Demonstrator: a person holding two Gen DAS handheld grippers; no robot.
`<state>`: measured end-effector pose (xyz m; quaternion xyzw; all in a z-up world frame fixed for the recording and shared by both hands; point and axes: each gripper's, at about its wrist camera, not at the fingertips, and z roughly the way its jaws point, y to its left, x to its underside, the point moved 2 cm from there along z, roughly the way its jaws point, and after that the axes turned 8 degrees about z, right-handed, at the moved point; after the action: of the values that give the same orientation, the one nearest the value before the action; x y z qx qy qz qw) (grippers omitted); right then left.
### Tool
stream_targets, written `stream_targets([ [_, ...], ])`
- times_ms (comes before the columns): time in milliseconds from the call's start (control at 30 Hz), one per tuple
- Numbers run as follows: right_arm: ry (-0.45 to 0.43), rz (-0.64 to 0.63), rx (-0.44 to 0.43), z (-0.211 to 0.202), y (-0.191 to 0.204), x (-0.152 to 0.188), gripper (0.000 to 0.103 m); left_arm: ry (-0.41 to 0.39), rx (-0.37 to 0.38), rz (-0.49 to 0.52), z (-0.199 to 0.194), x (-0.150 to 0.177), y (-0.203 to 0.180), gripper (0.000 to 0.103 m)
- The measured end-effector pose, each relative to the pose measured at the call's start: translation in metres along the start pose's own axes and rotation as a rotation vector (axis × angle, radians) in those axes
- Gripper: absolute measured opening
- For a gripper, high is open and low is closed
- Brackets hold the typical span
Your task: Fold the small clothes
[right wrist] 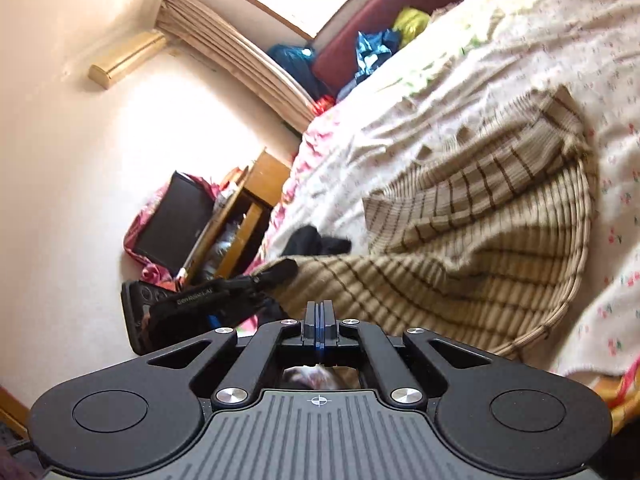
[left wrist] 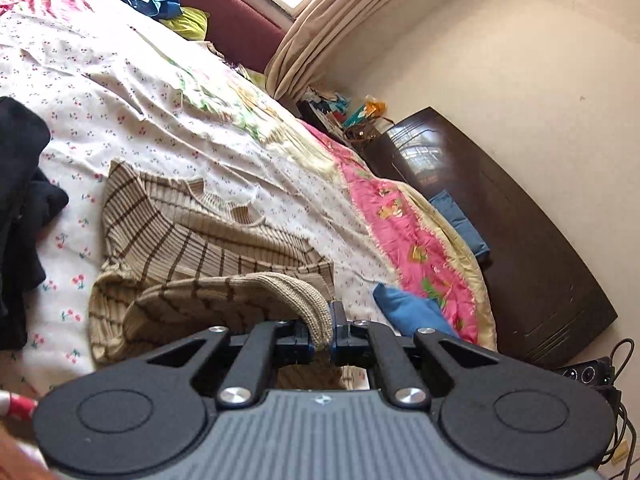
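A beige knit sweater with brown stripes [left wrist: 192, 232] lies spread on the bed's flowered sheet [left wrist: 120, 80]. My left gripper [left wrist: 322, 336] is shut on its thick ribbed hem, which is lifted off the sheet in a fold. In the right wrist view the sweater [right wrist: 480, 220] billows up from the bed. My left gripper [right wrist: 282, 270] holds its raised edge at the left there. My right gripper [right wrist: 319, 320] is shut, its blue pads pressed together just in front of the lifted cloth. No fabric shows between them.
Dark clothes [left wrist: 20, 180] are piled at the sheet's left; a black garment [right wrist: 316, 242] lies beyond the sweater. A blue cloth [left wrist: 400, 308] sits near the pink quilt edge [left wrist: 400, 220]. A dark wooden cabinet [left wrist: 500, 220] and a cluttered nightstand [right wrist: 248, 200] flank the bed.
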<state>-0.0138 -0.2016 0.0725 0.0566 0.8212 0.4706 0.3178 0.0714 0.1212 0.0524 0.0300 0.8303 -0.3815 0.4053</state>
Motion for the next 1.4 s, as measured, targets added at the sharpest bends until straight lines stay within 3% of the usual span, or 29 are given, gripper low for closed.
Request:
stream_targets([
  [67, -0.036, -0.074, 0.054, 0.002, -0.001, -0.013, 0.002, -0.008, 0.003, -0.011, 0.009, -0.009, 0.007, 0.020],
  [133, 0.016, -0.237, 0.159, 0.009, 0.001, -0.012, 0.008, 0.012, 0.005, -0.015, 0.017, -0.010, 0.014, 0.020],
  [267, 0.272, -0.666, 0.353, 0.032, 0.004, 0.033, 0.012, 0.082, 0.002, -0.040, 0.027, 0.011, 0.025, 0.020],
  [333, 0.394, -0.810, 0.350, 0.044, 0.003, 0.056, 0.013, 0.095, -0.003, -0.066, 0.027, 0.023, 0.031, 0.020],
  [567, 0.599, -1.311, 0.258, 0.092, 0.005, 0.089, 0.048, 0.099, -0.033, -0.122, 0.013, 0.043, 0.045, 0.020],
  [700, 0.712, -1.319, 0.256, 0.126, -0.010, 0.088, 0.045, 0.100, -0.036, -0.124, 0.014, 0.044, 0.047, 0.020],
  [733, 0.735, -1.292, 0.269, 0.132, -0.015, 0.088, 0.040, 0.099, -0.038, -0.123, 0.013, 0.044, 0.047, 0.020],
  [767, 0.754, -1.251, 0.288, 0.139, -0.020, 0.087, 0.020, 0.097, -0.041, -0.122, 0.012, 0.043, 0.048, 0.020],
  [800, 0.763, -1.197, 0.308, 0.140, -0.023, 0.086, 0.010, 0.095, -0.045, -0.122, 0.012, 0.042, 0.049, 0.020],
  [867, 0.717, -1.143, 0.320, 0.132, -0.019, 0.083, 0.004, 0.086, -0.048, -0.119, 0.008, 0.039, 0.049, 0.020],
  [967, 0.557, -0.983, 0.315, 0.104, -0.002, 0.054, 0.004, 0.050, -0.045, -0.117, 0.002, 0.029, 0.047, 0.020],
  [1033, 0.385, -0.827, 0.285, 0.075, 0.014, 0.020, 0.004, 0.009, -0.029, -0.118, -0.002, 0.017, 0.043, 0.020],
  [1167, 0.061, -0.634, 0.280, 0.041, 0.024, -0.048, 0.004, -0.076, -0.022, -0.093, 0.008, -0.023, 0.039, 0.020],
  [1300, -0.136, -0.494, 0.363, 0.058, -0.009, -0.113, 0.003, -0.118, -0.039, -0.062, 0.047, -0.063, 0.051, 0.020],
  [1400, -0.218, -0.352, 0.437, 0.092, -0.053, -0.152, 0.004, -0.115, -0.098, -0.068, 0.088, -0.084, 0.078, 0.020],
])
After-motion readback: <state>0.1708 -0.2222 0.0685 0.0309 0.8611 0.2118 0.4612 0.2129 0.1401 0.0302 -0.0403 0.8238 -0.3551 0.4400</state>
